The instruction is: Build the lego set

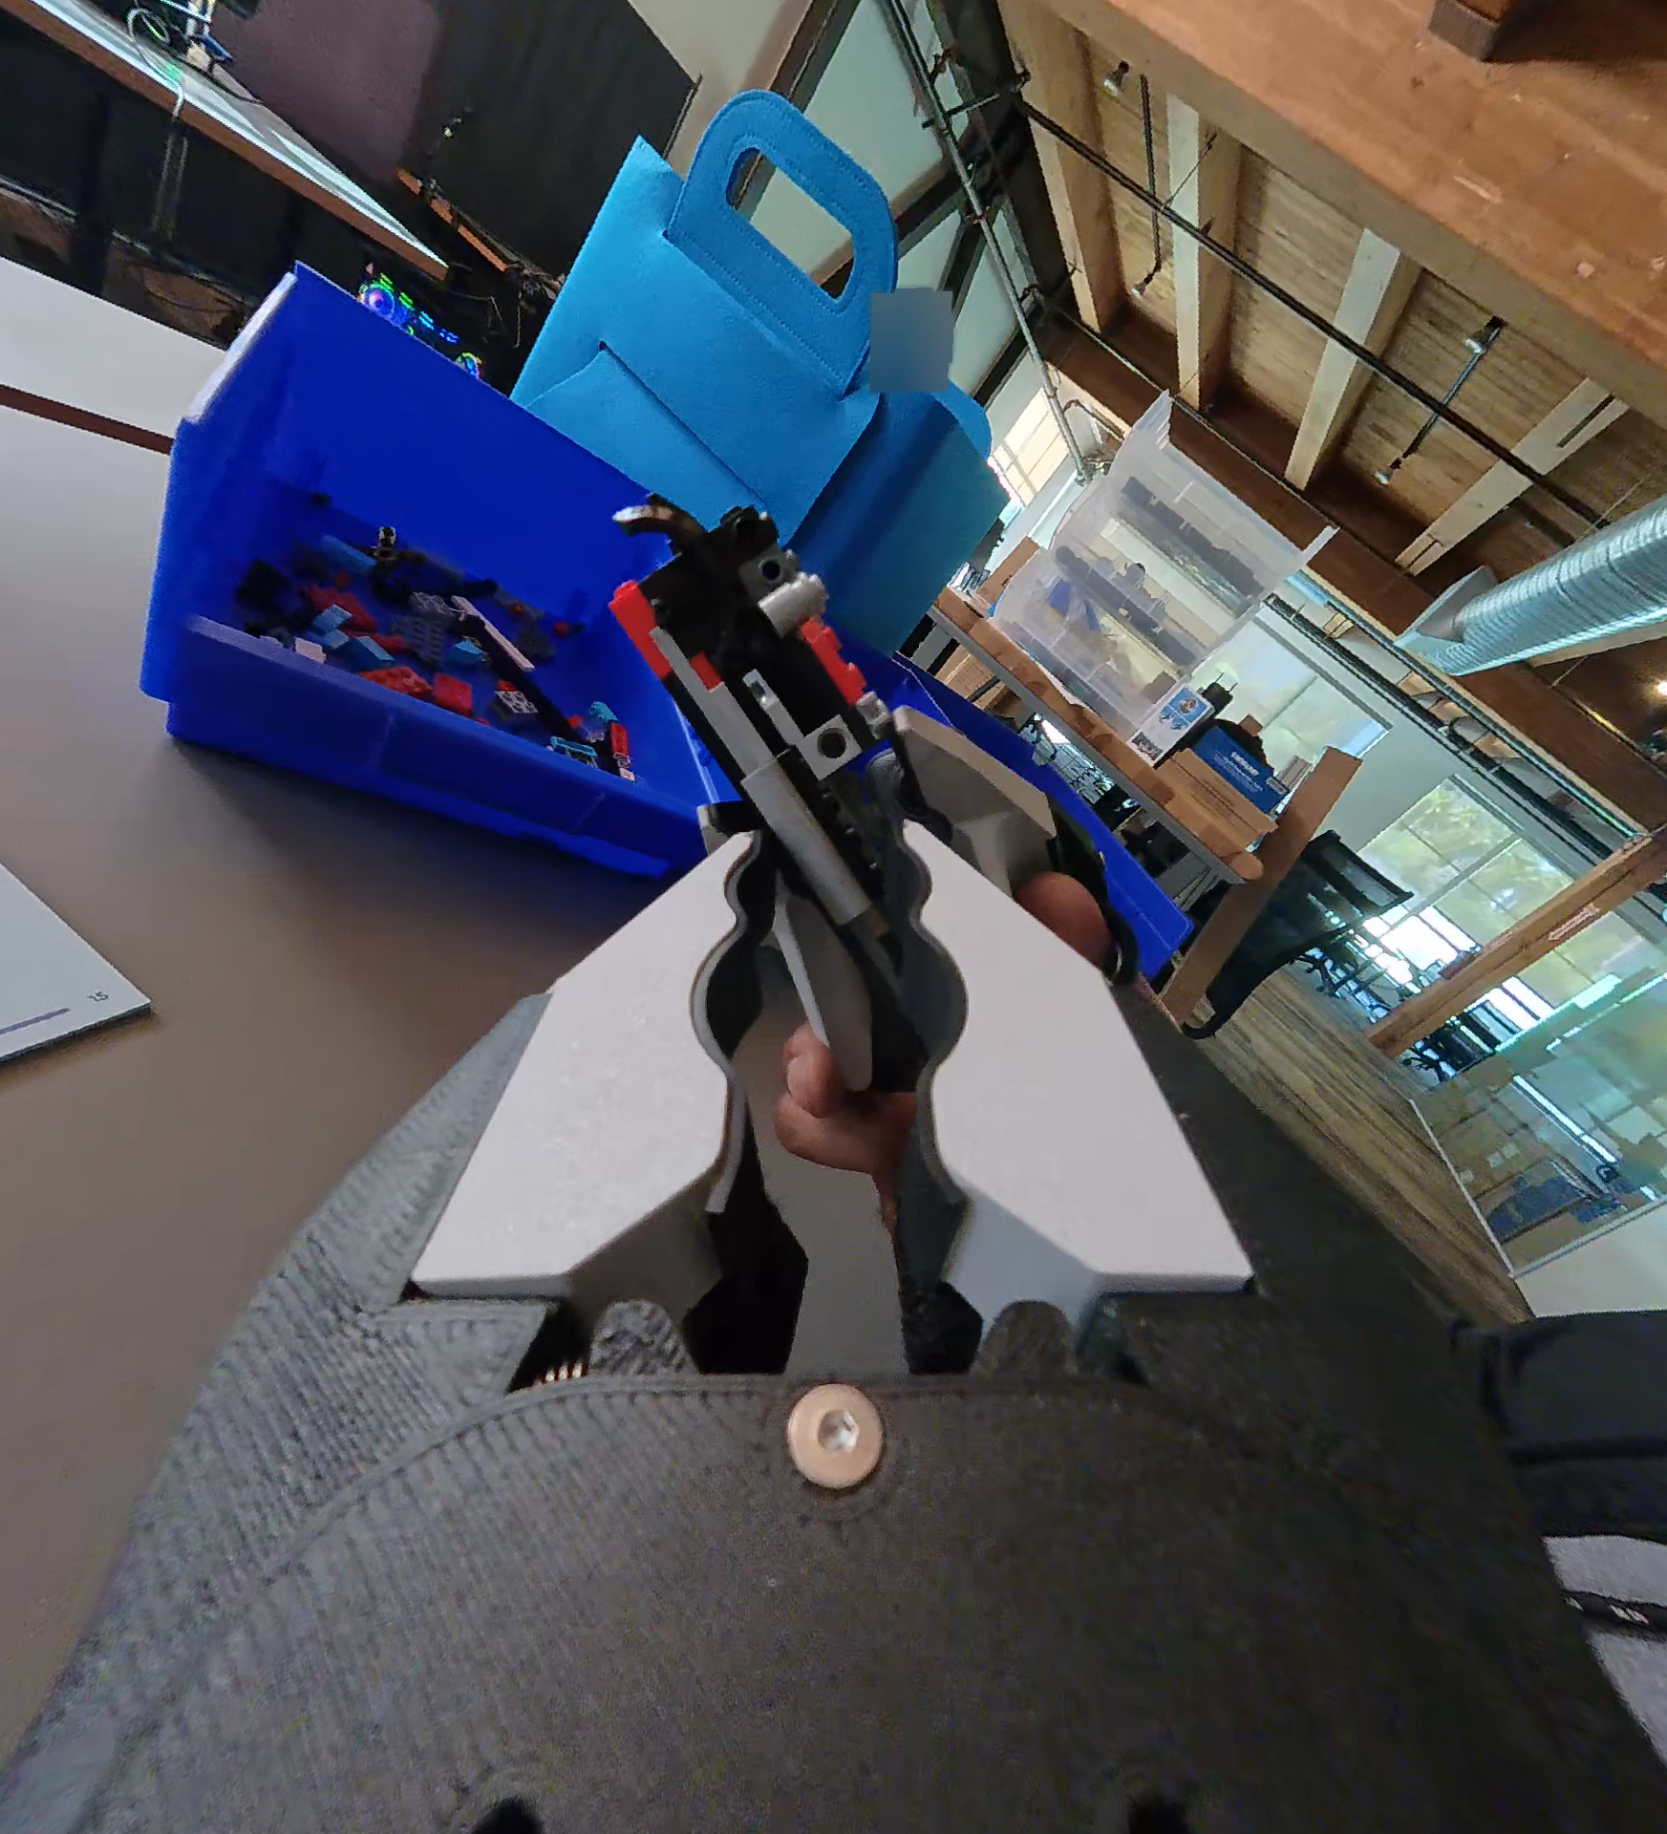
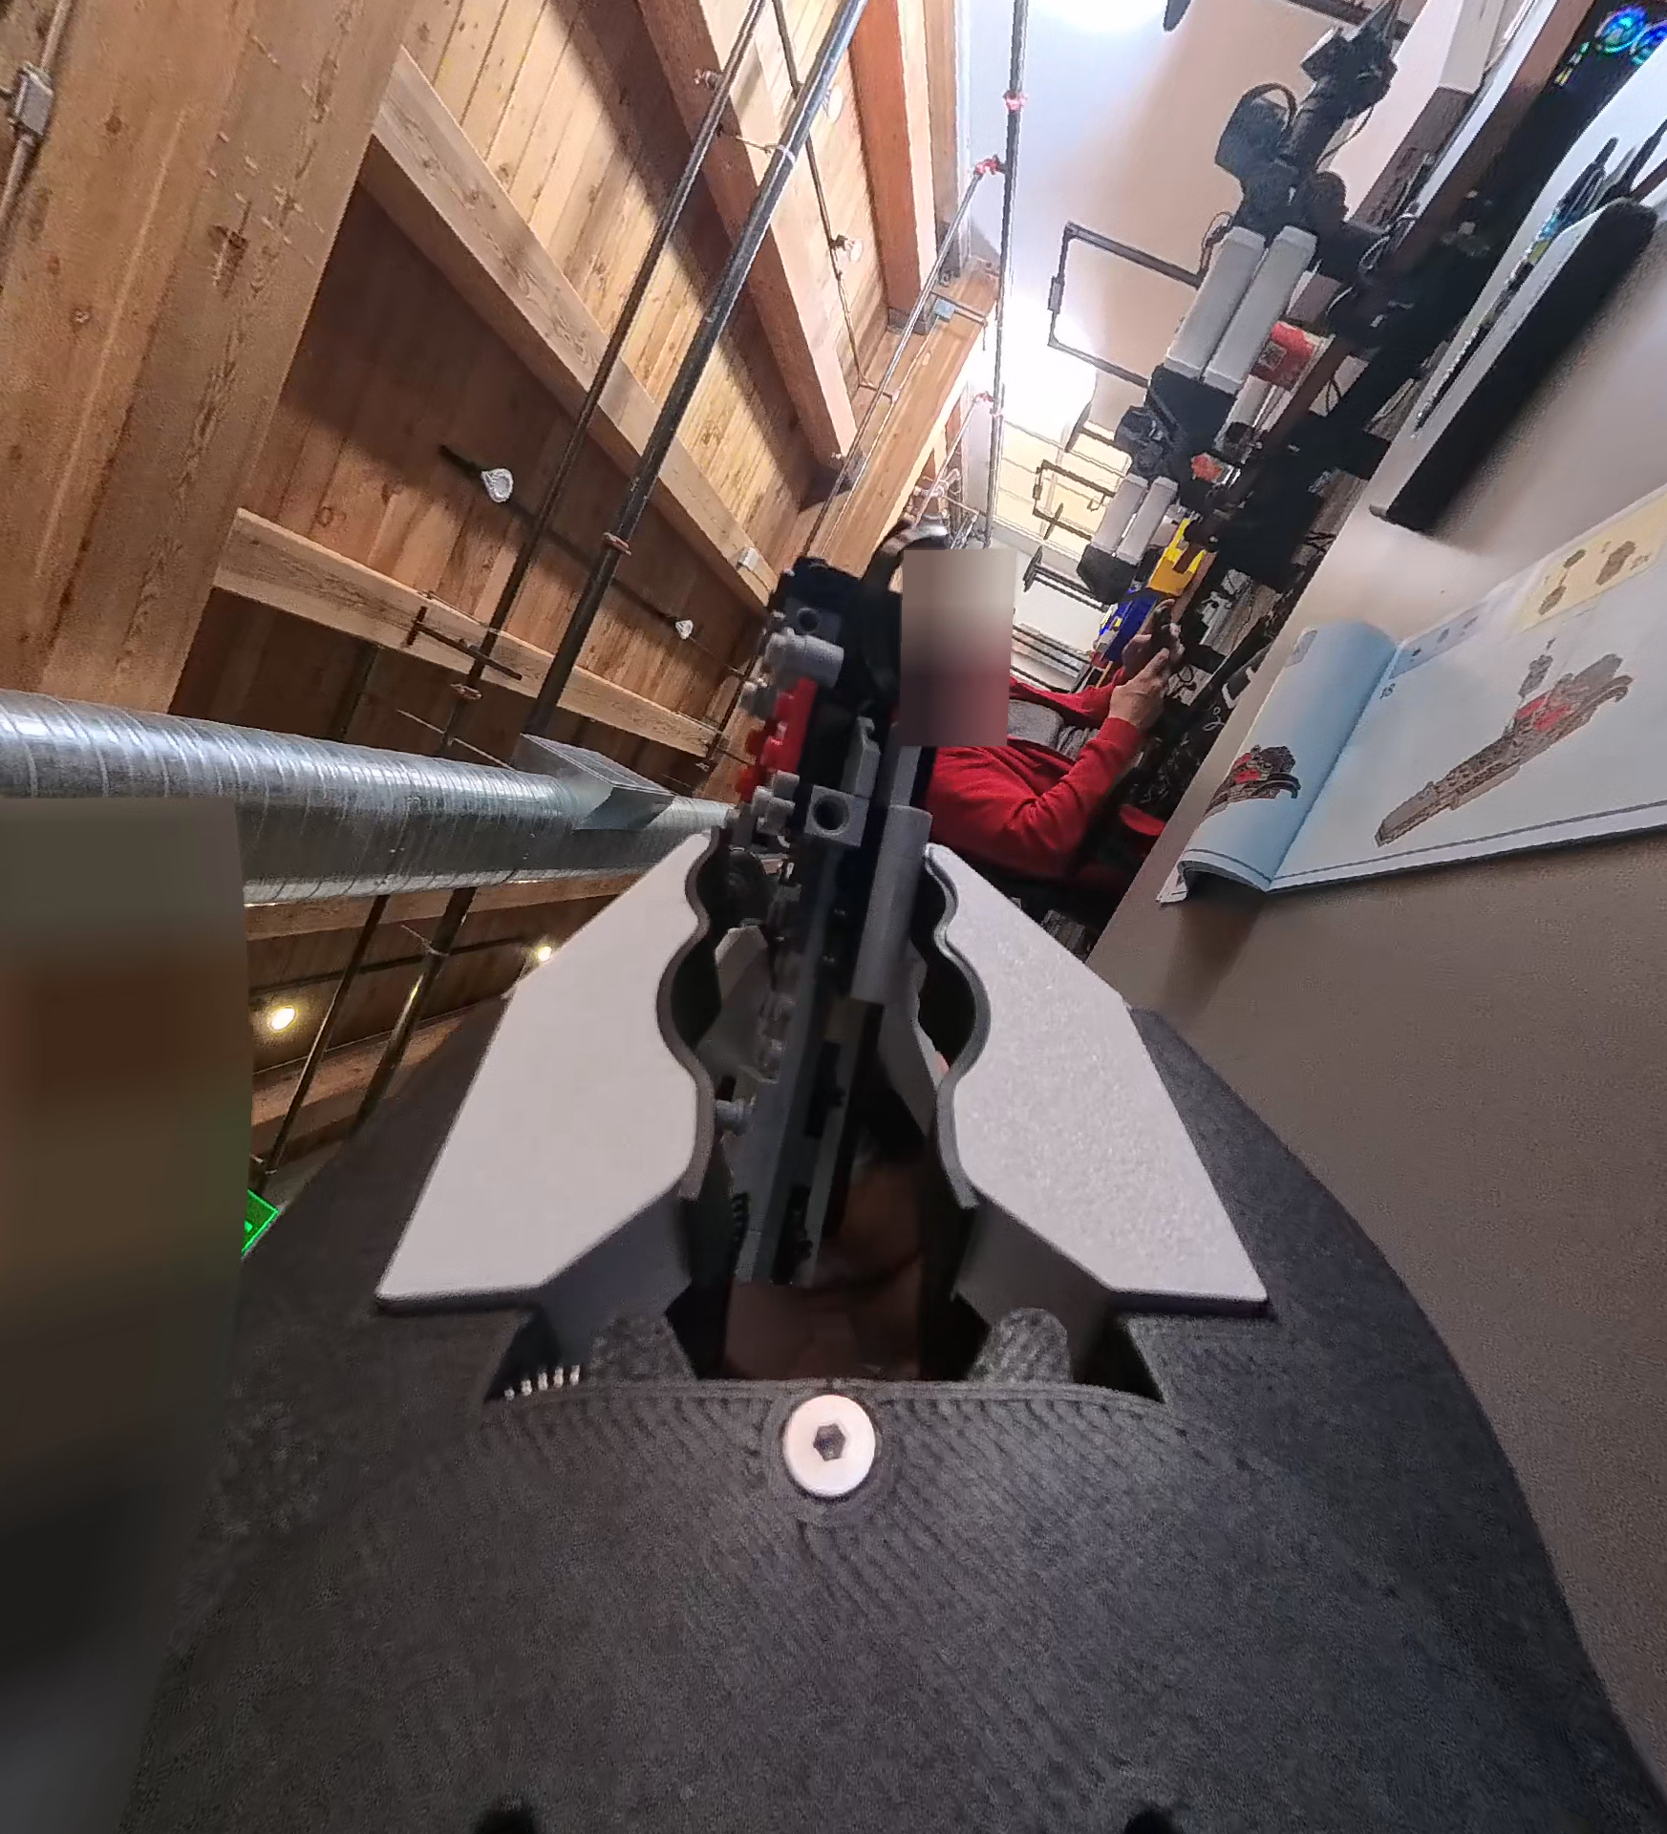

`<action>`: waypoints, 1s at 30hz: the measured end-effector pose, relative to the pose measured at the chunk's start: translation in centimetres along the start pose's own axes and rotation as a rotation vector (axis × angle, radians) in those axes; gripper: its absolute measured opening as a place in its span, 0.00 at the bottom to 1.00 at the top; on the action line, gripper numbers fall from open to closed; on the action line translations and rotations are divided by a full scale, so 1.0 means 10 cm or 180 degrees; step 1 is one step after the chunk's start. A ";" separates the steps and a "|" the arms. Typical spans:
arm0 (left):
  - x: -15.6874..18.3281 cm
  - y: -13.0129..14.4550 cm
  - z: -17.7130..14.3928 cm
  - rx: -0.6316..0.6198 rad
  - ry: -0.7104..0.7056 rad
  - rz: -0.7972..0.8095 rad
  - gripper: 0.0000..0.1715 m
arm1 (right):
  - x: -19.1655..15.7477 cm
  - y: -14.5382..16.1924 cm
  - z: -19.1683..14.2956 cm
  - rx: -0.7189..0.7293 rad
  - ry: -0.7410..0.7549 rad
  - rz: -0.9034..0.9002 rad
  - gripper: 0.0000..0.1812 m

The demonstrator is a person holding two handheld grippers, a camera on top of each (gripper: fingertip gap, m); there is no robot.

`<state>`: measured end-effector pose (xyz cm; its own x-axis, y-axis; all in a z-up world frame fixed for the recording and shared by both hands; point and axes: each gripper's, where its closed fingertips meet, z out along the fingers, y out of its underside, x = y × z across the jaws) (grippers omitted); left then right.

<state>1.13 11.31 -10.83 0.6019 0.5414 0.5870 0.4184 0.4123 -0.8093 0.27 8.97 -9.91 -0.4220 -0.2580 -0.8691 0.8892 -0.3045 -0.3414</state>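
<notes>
Both grippers, the left gripper [image 1: 824, 953] and the right gripper [image 2: 814, 992], were closed narrowly on one long lego model [image 1: 769, 715], held in the air above the table [image 1: 263, 893]. It was judged light but fragile, best gripped along its stiff grey spine. Farther off, loose bricks were seen in the blue bin [image 1: 243, 715], and printing on the open instruction booklet [image 2: 1464, 754] is not repeated.
</notes>
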 end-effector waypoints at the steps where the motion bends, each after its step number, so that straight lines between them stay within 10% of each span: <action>1: 0.00 0.00 0.00 -0.0004 -0.0001 0.0011 0.13 | 0.00 0.00 0.00 0.0003 0.0003 0.0005 0.20; 30: 0.07 -0.06 -0.02 0.0057 0.0012 0.0224 0.12 | -0.10 -0.05 -0.01 0.0040 -0.0082 -0.0189 0.23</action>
<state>1.41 11.30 -9.91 0.6319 0.5669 0.5285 0.3627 0.3863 -0.8481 0.23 9.45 -8.89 -0.4786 -0.2627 -0.8378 0.8603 -0.3313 -0.3876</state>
